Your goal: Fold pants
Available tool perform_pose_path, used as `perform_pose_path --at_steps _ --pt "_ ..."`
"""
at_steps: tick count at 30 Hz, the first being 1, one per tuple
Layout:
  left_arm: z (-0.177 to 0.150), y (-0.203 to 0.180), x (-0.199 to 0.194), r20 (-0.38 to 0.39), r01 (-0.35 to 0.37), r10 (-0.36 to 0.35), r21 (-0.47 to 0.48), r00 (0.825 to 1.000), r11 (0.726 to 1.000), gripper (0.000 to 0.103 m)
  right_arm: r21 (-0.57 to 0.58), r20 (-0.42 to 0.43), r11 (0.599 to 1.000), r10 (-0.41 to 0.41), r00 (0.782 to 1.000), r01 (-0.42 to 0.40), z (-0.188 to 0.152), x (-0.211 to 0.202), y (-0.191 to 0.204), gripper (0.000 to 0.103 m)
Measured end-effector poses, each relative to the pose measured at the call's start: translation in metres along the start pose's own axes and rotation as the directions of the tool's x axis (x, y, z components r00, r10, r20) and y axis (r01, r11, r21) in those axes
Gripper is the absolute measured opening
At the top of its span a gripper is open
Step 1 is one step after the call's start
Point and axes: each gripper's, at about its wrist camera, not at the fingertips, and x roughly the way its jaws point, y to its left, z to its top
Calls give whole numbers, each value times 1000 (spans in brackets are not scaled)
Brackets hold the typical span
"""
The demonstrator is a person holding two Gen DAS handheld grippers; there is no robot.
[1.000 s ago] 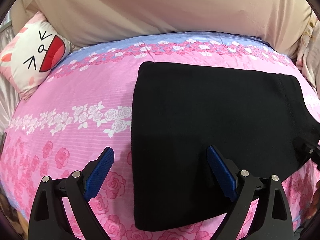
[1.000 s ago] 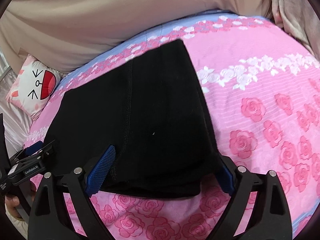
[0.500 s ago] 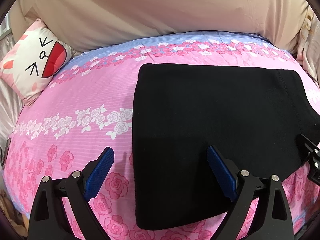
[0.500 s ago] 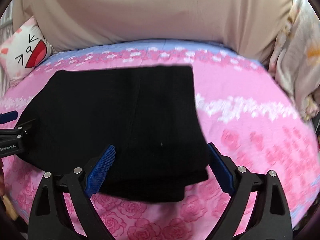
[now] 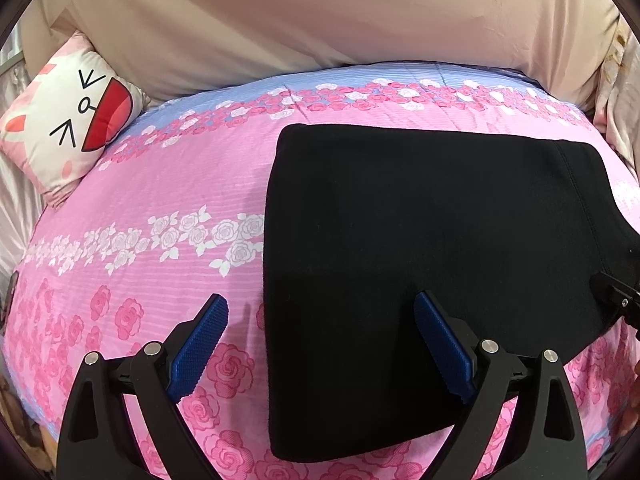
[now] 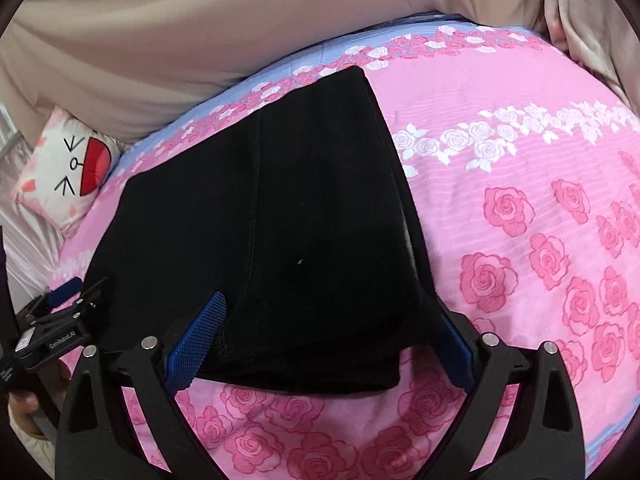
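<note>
Left wrist view, item: black pants [image 5: 420, 264], folded to a flat rectangle on the pink rose bedspread [image 5: 160, 216], right of centre
Left wrist view, claw: left gripper [image 5: 320, 344] spread wide, empty, one blue pad [image 5: 200, 344] over bare bedspread, the other pad over cloth near the pants' left edge
Left wrist view, surroundings: cartoon pillow [image 5: 68, 124] at far left, well apart; beige cover [image 5: 320, 20] behind the bed
Right wrist view, item: pants' stitched seam [image 6: 252, 208] running away from the camera; layered hem [image 6: 304, 380] just ahead of the fingers
Right wrist view, claw: right gripper [image 6: 320, 344] spread wide, straddling the near end of the pants, nothing clamped
Step, judged: between folds; bundle already compact
Next move, judged: both claws close on the near edge, carry it over to the far edge
Edges: left edge straight, near right corner slightly ragged
Open room: wide bare bedspread to both sides of the pants
</note>
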Motion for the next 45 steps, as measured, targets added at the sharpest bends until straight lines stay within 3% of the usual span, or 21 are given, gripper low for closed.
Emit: perform_pose_path --at_steps 5,8,10,12,14,16,17,26,30,34,36,37,38,40,45 --pt "1 1 2 -5 4 -5 -17 1000 1000 92 8 1 1000 9 1000 -9 -1 -1 1 92" --pt "1 2 3 -11 12 -12 -37 1000 999 92 6 -3 999 35 999 -35 -2 -1 3 82" --pt "2 5 3 -19 33 -34 -64 999 997 92 6 -3 999 38 999 -38 -2 0 2 82" --pt "3 8 4 -25 88 -91 -100 996 991 92 18 -1 998 56 998 -56 -2 1 -1 82" --pt "1 12 13 -52 186 -196 -158 979 970 92 16 6 998 59 998 -59 -2 2 -2 81" --pt "-1 12 29 -79 266 -284 -186 956 946 92 -17 13 999 49 999 -49 -3 3 3 73" --pt "-1 13 29 -65 277 -294 -190 954 942 91 -15 13 998 58 998 -58 -3 2 3 68" --pt "-1 13 23 -64 278 -295 -196 953 940 86 11 29 998 67 997 -67 -3 2 0 66" --pt "-1 20 25 -78 283 -310 -243 948 928 93 26 23 997 66 998 -66 -5 -4 -10 76" --pt "-3 21 25 -69 281 -307 -249 949 927 93 60 23 993 99 995 -100 -6 0 -13 76" --pt "-4 16 24 -62 287 -309 -234 949 929 85 31 26 996 88 996 -89 -7 0 -8 64" --pt "-4 15 21 -54 293 -313 -227 948 929 76 30 27 994 107 994 -108 -7 0 -7 59" --pt "-3 14 17 -48 291 -308 -214 950 932 72 39 30 990 135 990 -136 -7 -3 -8 47" --pt "0 14 7 -31 291 -301 -176 953 940 36 29 46 987 157 986 -159 -3 -12 -4 35" --pt "9 30 -17 -3 390 -397 -185 918 902 28 19 102 971 234 967 -237 6 -38 7 30"
